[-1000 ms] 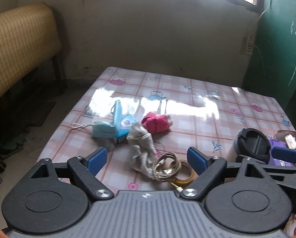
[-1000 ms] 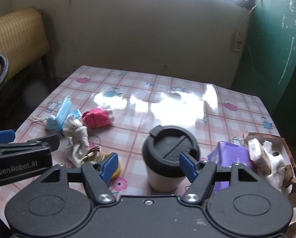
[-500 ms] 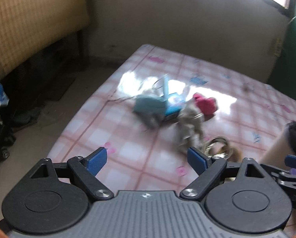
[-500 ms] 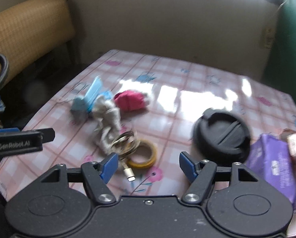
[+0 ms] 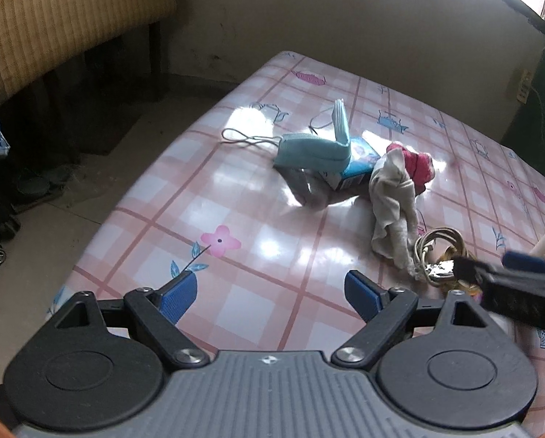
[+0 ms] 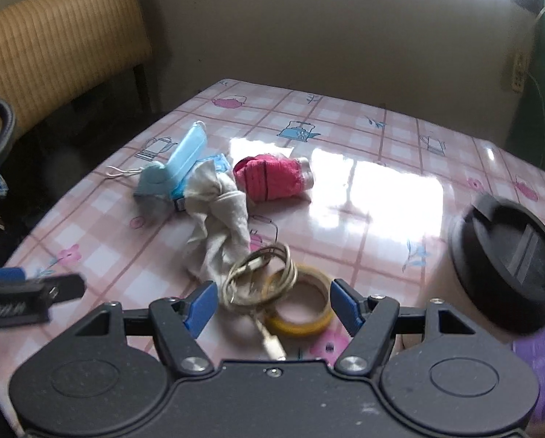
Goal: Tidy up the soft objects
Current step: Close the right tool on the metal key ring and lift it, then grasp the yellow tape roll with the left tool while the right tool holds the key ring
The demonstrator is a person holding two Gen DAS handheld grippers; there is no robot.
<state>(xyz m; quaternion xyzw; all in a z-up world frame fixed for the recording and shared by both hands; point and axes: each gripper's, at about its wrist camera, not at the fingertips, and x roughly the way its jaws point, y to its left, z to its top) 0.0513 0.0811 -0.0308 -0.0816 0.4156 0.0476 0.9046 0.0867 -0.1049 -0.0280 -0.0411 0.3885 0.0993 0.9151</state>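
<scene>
Soft items, entered first: we found a grey-white rag (image 6: pixel 217 226) lying crumpled near the middle of the table (image 6: pixel 382 189), a red cloth (image 6: pixel 272 177) bundled just beyond it and touching its far end, and a pale blue mask (image 5: pixel 312 151) to the left, draped over a small blue carton (image 5: pixel 356 168) with its ear loops trailing on the oilcloth. Hard items beside them: a coiled cable (image 6: pixel 261 277) lay against the rag's near end and partly over a yellow tape roll (image 6: pixel 301 306); a cup with a black lid (image 6: pixel 506 259) stood at the right, a purple pack (image 6: pixel 542 350) just past it. Tongs: our left gripper (image 5: pixel 269 292) stood wide open over bare oilcloth at the table's near left edge, holding nothing; our right gripper (image 6: pixel 269 306) was likewise wide open and empty, its jaws framing the cable and tape without touching either. Step, as we judged it: the approach, no soft item yet gathered. Next move, as we judged it: the right gripper needed to go beyond the cable to the rag and close on cloth alone, lest the coil come up with it.
</scene>
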